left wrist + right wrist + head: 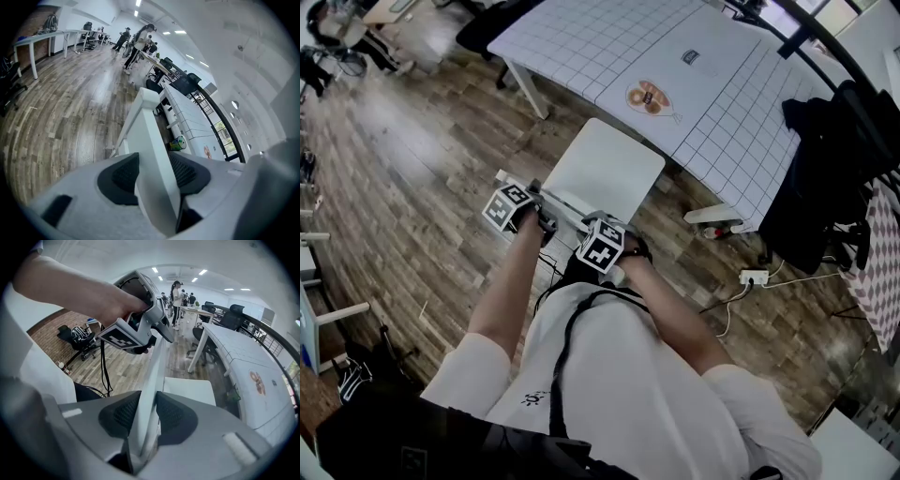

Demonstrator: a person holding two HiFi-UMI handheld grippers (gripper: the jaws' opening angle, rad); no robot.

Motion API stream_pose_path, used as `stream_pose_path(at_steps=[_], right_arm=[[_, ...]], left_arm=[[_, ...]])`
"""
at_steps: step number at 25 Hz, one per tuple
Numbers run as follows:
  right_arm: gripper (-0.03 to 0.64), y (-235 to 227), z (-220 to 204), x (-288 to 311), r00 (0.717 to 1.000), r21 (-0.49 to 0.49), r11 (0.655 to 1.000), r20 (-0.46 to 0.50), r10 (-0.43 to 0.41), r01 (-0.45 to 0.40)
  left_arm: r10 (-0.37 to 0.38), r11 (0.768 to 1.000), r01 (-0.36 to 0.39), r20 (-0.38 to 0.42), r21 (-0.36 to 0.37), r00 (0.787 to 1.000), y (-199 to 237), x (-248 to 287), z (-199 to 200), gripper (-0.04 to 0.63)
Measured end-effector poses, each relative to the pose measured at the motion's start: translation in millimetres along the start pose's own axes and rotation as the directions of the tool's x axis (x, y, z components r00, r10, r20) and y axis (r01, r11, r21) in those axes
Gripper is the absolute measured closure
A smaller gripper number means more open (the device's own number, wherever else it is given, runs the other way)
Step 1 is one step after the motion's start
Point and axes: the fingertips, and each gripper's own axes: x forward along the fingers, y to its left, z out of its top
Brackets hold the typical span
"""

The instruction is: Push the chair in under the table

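While both pairs of jaws pinch the back of the chair (605, 169), left gripper (152, 176) at ten o'clock of right gripper (143, 416), push evenly toward the table (712, 103) at one o'clock. The chair stands just short of its edge, so uneven force would likely skew it.

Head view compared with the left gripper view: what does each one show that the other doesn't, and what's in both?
Only the head view shows the person's torso and forearms, plus a power strip on the floor. Only the left gripper view shows the left gripper up close, clamped on the chair backrest, a green object under the table, and people far down the room. Both show the chair, the gridded table and the wood floor.
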Motion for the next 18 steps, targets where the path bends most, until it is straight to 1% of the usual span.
stream_pose_path(at_steps=[11, 18], right_arm=[[0.512, -36.5, 7.6, -0.3, 1.000, 0.010, 1.000, 0.005, -0.017, 0.017], [0.515, -62.5, 7.8, 0.1, 1.000, 0.035, 0.999, 0.003, -0.025, 0.025]], left_arm=[[-0.002, 1.000, 0.002, -0.025, 0.022, 1.000, -26.6, 23.7, 13.0, 0.393], [-0.009, 0.999, 0.012, -0.062, 0.045, 0.998, -45.7, 43.3, 18.4, 0.390]])
